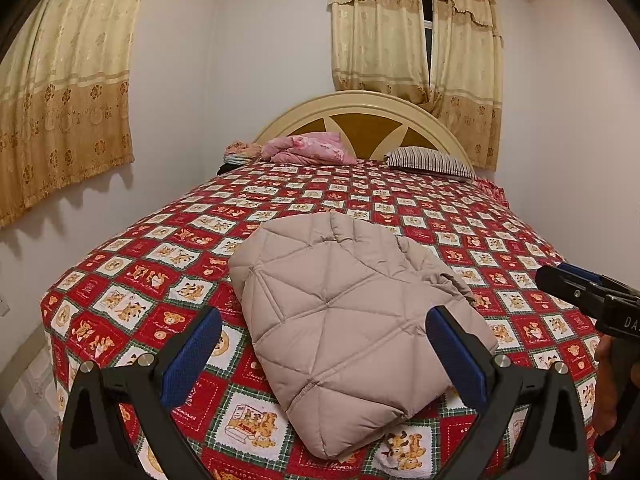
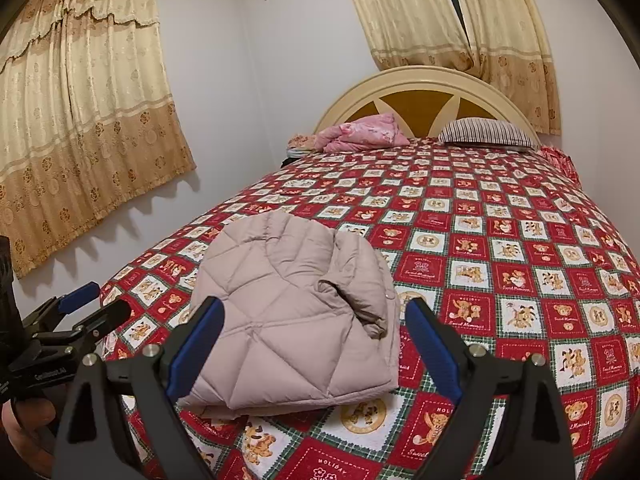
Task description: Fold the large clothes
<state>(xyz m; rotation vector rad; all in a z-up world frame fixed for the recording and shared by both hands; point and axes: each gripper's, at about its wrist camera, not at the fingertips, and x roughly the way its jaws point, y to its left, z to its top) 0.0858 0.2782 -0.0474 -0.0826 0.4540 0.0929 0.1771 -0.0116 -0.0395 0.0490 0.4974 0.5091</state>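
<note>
Folded beige jacket (image 1: 352,328) lies on bedspread (image 1: 168,264) nr foot of bed. Left gripper (image 1: 324,344) and right gripper (image 2: 314,336): fingers spread wide, holding nothing, both above jacket. Right view only: sleeve cuff (image 2: 360,300) lying on top. Left view: cuff at jacket's right edge.

Bright even indoor light, soft curtain (image 1: 60,92) shadows on wall, strong fisheye bending, dark vignetted corners

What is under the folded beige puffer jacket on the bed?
The jacket lies directly on the red teddy-bear bedspread, which shows all around it. A sleeve cuff rests on top. Anything tucked inside the folds is hidden.
</note>
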